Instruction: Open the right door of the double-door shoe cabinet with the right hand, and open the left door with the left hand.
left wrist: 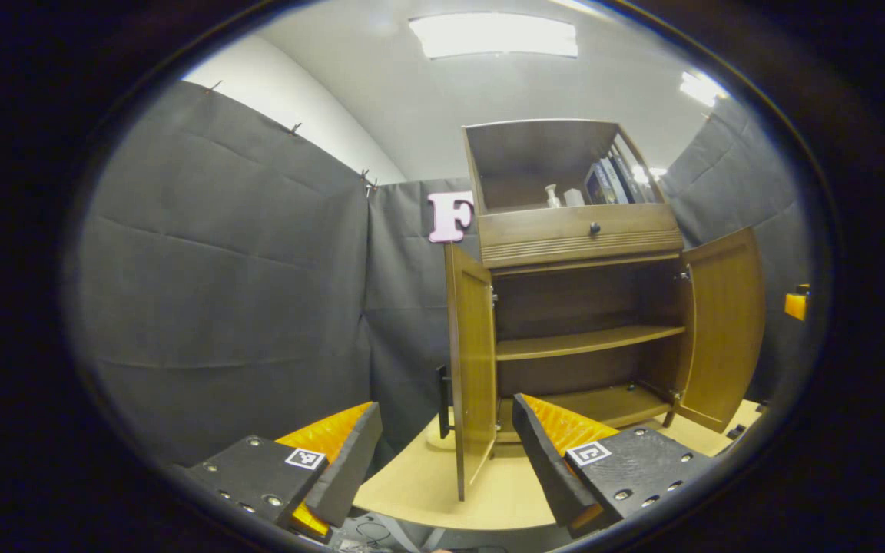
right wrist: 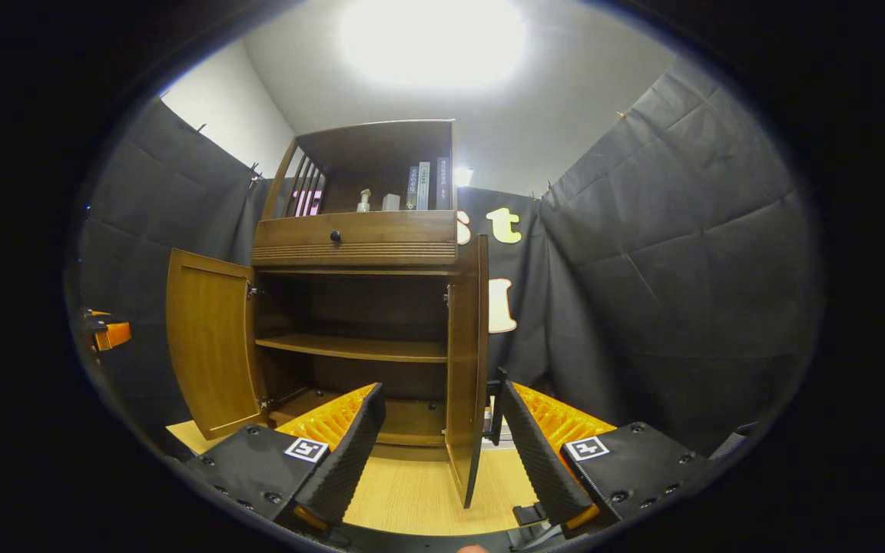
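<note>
The wooden shoe cabinet (left wrist: 581,238) stands with both doors swung out. In the left gripper view the left door (left wrist: 473,346) is seen edge-on, its black handle (left wrist: 442,399) on the outer face. My left gripper (left wrist: 446,461) is open, and the door's lower edge stands in the gap, apart from both fingers. The right door (left wrist: 727,330) hangs wide open. In the right gripper view the right door (right wrist: 465,361) is edge-on with its handle (right wrist: 498,407) beside it. My right gripper (right wrist: 442,457) is open around that door's lower edge without pressing it. The left door (right wrist: 208,346) shows at the left.
Inside are a bare middle shelf (left wrist: 588,339) and bottom board. Above sit a drawer with a knob (left wrist: 594,228) and an open shelf with books (left wrist: 604,183) and a small bottle. The cabinet stands on a light wooden platform (left wrist: 427,491). Black cloth walls surround it.
</note>
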Motion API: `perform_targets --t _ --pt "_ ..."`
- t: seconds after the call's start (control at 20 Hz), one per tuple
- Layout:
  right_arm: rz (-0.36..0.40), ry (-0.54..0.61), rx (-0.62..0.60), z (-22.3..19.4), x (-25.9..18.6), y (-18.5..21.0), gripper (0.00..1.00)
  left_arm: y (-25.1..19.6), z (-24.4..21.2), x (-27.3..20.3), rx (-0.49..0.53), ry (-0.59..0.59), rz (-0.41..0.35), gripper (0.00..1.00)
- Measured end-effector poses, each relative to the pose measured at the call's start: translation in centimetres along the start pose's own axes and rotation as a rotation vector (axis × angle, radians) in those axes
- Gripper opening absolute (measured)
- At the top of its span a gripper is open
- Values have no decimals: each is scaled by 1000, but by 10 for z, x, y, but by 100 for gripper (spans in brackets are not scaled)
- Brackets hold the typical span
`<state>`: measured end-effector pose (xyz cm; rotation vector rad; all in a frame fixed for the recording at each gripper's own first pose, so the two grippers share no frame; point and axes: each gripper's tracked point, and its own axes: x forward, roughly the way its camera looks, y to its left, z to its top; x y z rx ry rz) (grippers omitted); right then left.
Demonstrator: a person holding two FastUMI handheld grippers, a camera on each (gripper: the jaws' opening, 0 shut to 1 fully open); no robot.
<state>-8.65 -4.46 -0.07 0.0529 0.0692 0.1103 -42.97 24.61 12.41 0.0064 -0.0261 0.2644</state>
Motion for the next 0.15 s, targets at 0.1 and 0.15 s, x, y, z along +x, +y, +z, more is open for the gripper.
perform_targets --t 0.1,0.15 --pt "-9 0 -2 1 1 -3 96 0 2 1 3 -3 -2 100" --pt "-13 -1 -4 1 0 -5 96 -1 1 3 4 -3 -2 100"
